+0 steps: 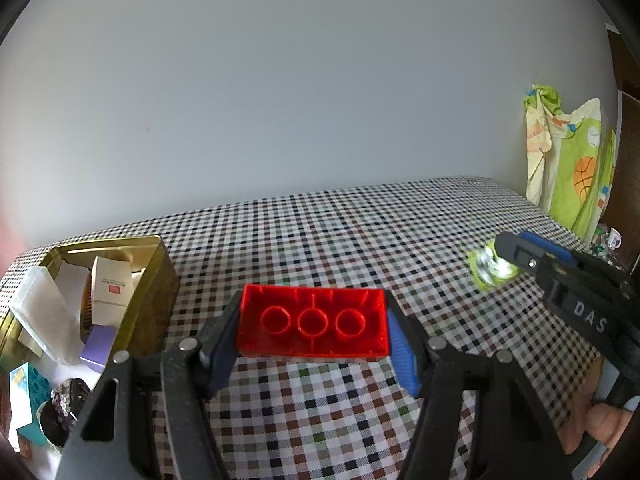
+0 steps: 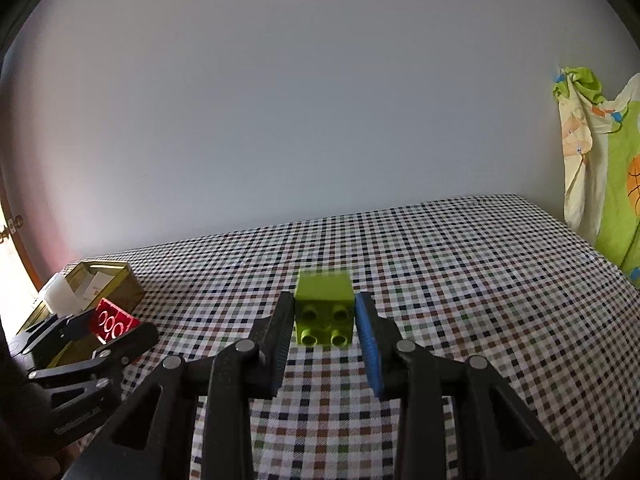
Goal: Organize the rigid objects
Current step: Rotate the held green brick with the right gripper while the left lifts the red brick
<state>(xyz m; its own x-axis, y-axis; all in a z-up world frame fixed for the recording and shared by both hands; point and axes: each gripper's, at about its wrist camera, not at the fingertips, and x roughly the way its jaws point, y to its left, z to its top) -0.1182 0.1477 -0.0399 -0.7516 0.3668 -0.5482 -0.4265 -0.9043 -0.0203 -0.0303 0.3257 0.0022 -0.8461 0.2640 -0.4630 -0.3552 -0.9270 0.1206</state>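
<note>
So the left gripper (image 1: 314, 326) was clamped on a red brick (image 1: 313, 322), long ways between the pads, hollow underside with three round tubes facing the camera. It was held up off the checkered tablecloth (image 1: 320, 232), not resting on it. The right gripper (image 2: 324, 320) was squeezed tight on a small lime green brick (image 2: 324, 312), studs pointing back at the camera, also up in the air over the cloth. From the left wrist view that green brick showed as a blur at the tip of the right tool, well off to the right of the red one. A gold tin (image 1: 158, 280) sat at the left edge of the table, open, stuffed with small boxes. A green patterned cloth (image 1: 572, 168) hung by the wall on the far right
</note>
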